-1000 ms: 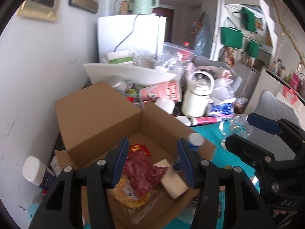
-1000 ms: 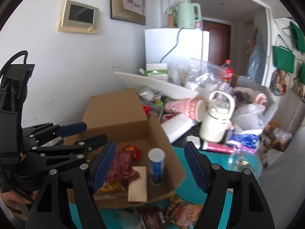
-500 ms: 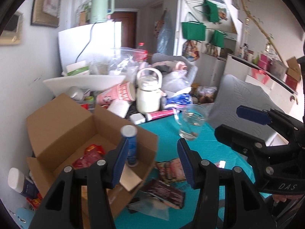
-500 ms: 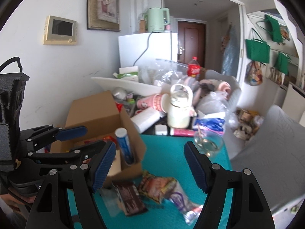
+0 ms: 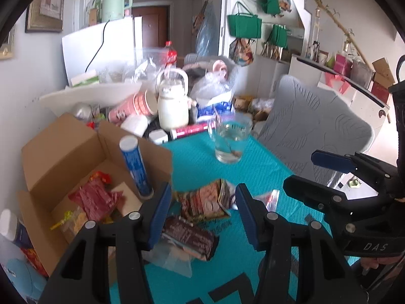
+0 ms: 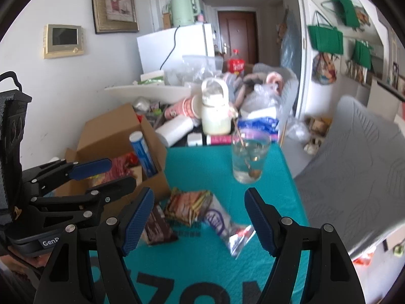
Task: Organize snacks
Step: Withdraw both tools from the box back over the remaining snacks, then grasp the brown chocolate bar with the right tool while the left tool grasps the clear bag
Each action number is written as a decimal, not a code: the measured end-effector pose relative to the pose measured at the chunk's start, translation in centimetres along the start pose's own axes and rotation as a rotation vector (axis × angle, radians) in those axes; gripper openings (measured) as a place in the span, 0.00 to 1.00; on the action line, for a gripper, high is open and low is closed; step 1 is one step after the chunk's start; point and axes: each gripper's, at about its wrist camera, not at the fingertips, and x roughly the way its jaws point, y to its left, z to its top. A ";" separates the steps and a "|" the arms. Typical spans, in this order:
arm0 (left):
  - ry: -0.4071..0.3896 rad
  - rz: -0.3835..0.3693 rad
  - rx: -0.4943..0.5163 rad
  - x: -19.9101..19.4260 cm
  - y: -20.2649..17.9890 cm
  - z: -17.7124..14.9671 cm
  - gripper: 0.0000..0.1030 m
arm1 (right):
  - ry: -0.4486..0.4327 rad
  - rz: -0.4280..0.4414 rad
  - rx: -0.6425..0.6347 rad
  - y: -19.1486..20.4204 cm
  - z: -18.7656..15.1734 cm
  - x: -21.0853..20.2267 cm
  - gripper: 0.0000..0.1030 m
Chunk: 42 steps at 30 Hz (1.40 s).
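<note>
An open cardboard box (image 5: 63,157) (image 6: 111,131) stands at the left on the teal cloth. It holds a blue tube with a white cap (image 5: 135,167) (image 6: 143,152) and a red packet (image 5: 93,197). Loose on the cloth lie an orange snack packet (image 5: 205,202) (image 6: 188,204), a dark brown packet (image 5: 189,238) (image 6: 158,225) and a clear purple-printed packet (image 6: 220,221). My left gripper (image 5: 202,190) (image 6: 114,174) hovers open above the orange packet, gripping nothing. My right gripper (image 6: 200,195) (image 5: 314,172) is open wider, above the packets, with nothing held.
A glass with a spoon (image 5: 230,139) (image 6: 249,159) stands mid-cloth beyond the packets. Behind it is clutter: a white jar (image 5: 173,106), pink cups (image 5: 131,106) and plastic bags. A grey chair (image 6: 354,167) borders the table's right edge. A white-capped bottle (image 5: 10,225) stands left of the box.
Both grippers have swung right, from over the box to over the loose packets on the teal cloth. The box now sits at the left. Neither jaw gap changed.
</note>
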 end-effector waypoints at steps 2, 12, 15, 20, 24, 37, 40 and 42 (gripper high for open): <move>0.012 0.023 -0.002 0.2 0.1 -0.8 0.50 | 0.027 0.019 0.010 -0.1 -0.9 0.7 0.72; 0.098 0.089 -0.067 1.8 2.3 -4.6 0.50 | 0.160 0.149 0.018 1.1 -4.2 5.5 0.72; 0.113 0.087 -0.101 2.0 3.4 -5.7 0.50 | 0.185 0.171 0.011 1.7 -4.7 6.7 0.72; 0.132 0.136 -0.140 2.1 4.9 -6.8 0.50 | 0.221 0.211 -0.020 2.8 -5.2 8.6 0.72; 0.130 0.156 -0.171 1.8 5.9 -7.2 0.50 | 0.259 0.250 -0.042 3.8 -5.6 10.6 0.72; 0.169 0.150 -0.205 3.4 7.0 -8.1 0.50 | 0.313 0.405 -0.004 4.3 -6.2 15.5 0.62; 0.177 0.128 -0.206 3.8 7.0 -8.1 0.50 | 0.309 0.414 -0.008 4.2 -6.2 15.1 0.36; 0.184 0.108 -0.212 4.0 6.9 -8.1 0.50 | 0.310 0.413 -0.016 4.2 -6.3 15.0 0.35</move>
